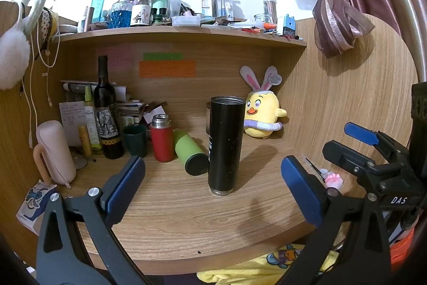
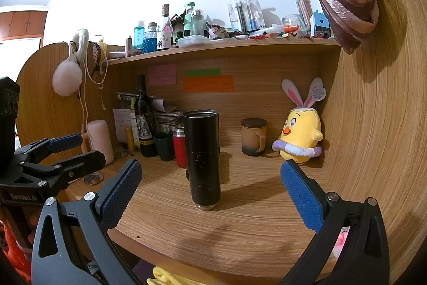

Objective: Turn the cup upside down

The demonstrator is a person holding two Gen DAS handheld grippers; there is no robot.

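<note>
A tall black cup (image 1: 224,146) stands upright on the wooden desk (image 1: 173,226), open mouth up; it also shows in the right wrist view (image 2: 204,159). My left gripper (image 1: 213,186) is open and empty, its blue pads either side of the cup but nearer the desk's front edge. My right gripper (image 2: 210,191) is open and empty, likewise short of the cup. The right gripper also appears in the left wrist view (image 1: 349,143), and the left gripper appears in the right wrist view (image 2: 77,148).
Behind the cup: a lying green tumbler (image 1: 190,154), red flask (image 1: 161,138), dark green cup (image 1: 136,139), wine bottle (image 1: 106,111), brown mug (image 2: 253,136) and yellow plush chick (image 2: 301,135). A pink case (image 1: 54,151) stands left. A cluttered shelf (image 1: 184,32) runs overhead.
</note>
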